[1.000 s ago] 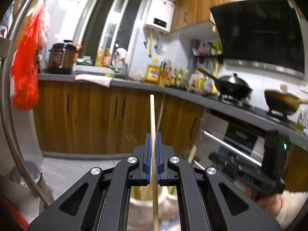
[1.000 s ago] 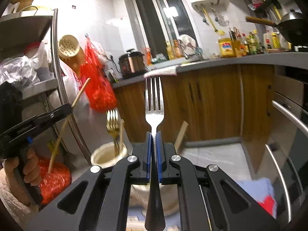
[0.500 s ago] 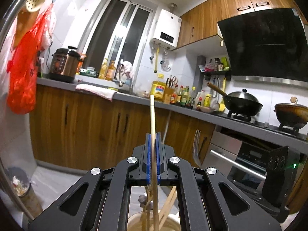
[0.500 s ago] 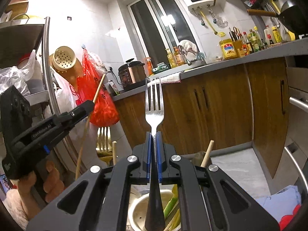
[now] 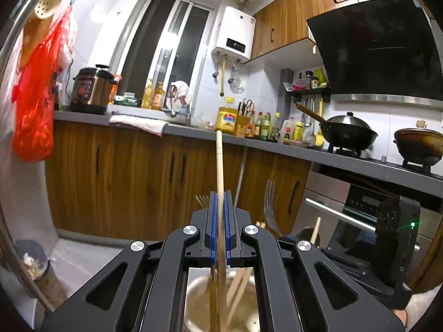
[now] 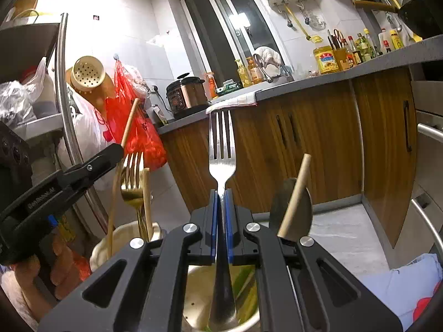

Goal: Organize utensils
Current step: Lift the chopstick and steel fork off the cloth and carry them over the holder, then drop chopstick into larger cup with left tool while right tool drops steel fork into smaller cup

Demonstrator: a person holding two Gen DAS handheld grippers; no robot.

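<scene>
My left gripper (image 5: 220, 197) is shut on a wooden chopstick (image 5: 219, 160) that stands upright. Its lower end reaches down into a cream holder (image 5: 195, 287) that has other chopsticks in it. In the right wrist view the same holder (image 6: 119, 238) also carries a gold fork (image 6: 132, 182). My right gripper (image 6: 220, 193) is shut on a silver fork (image 6: 221, 149), tines up. The fork's handle hangs into a steel holder (image 6: 193, 290) with green sticks inside. A dark spoon (image 6: 300, 204) and a wooden stick lean just to its right.
A metal rack post (image 6: 65, 110) and a red bag (image 6: 138, 138) are at the left. Wooden cabinets (image 5: 133, 177) run under a grey counter (image 5: 193, 132). Woks (image 5: 349, 135) sit on the stove, an oven (image 5: 346, 213) below. A bin (image 5: 36, 262) stands on the floor.
Both grippers have sunk toward the holders. The chopstick's lower end and the fork's handle now reach into the cups, which fill more of the view below the fingers.
</scene>
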